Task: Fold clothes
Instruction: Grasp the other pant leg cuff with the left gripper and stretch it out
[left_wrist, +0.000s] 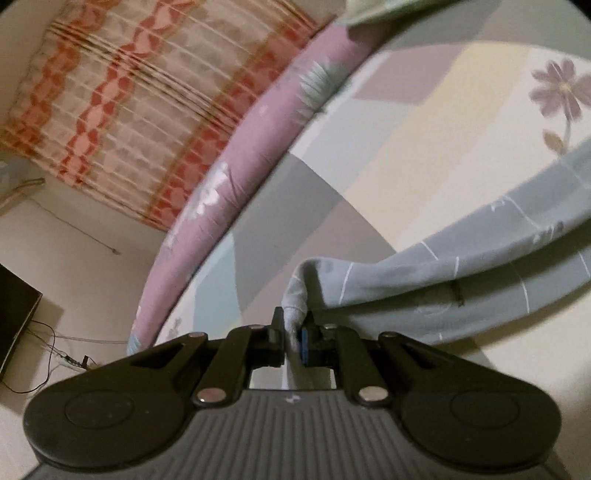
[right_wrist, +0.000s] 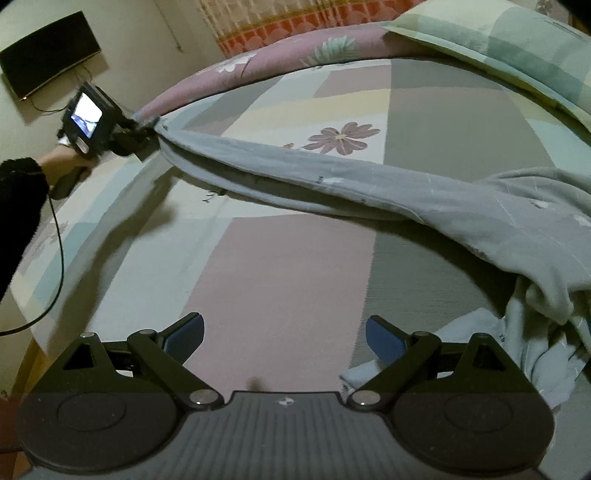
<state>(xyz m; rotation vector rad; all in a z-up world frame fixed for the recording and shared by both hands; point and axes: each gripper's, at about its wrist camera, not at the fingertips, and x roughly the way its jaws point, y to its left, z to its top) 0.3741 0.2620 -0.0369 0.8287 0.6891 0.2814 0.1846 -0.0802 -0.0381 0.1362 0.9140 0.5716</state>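
Left tool (left_wrist: 293, 334) is clamped on one end of the grey garment (left_wrist: 461, 280), with a thin bunch of cloth pinched between its two jaws. From this tool the garment runs away to its right as a long, half-stretched band, raised a little above the bed (left_wrist: 424, 158). In the right wrist view the same band goes from the left tool (right_wrist: 147, 138), far ahead and to the left of the right tool (right_wrist: 284, 338), down to a loose heap of cloth just beside the right tool on its right side.

Right tool has its jaws wide apart and holds nothing. Under it lies the bare bed sheet, and a pale edge of cloth (right_wrist: 373, 373) reaches close to its right finger (right_wrist: 384, 339), though contact cannot be told.

The step in hand seems to be the spreading: one end is lifted and drawn out, so that the garment can be laid flat before any fold. This step looks only begun, because most of the cloth is in a crumpled heap.

The next move probably asks the right tool to find a matching end or corner in the heap at its right, close on it, and pull against the left tool until the cloth is straight. The hard point is to take one layer only.
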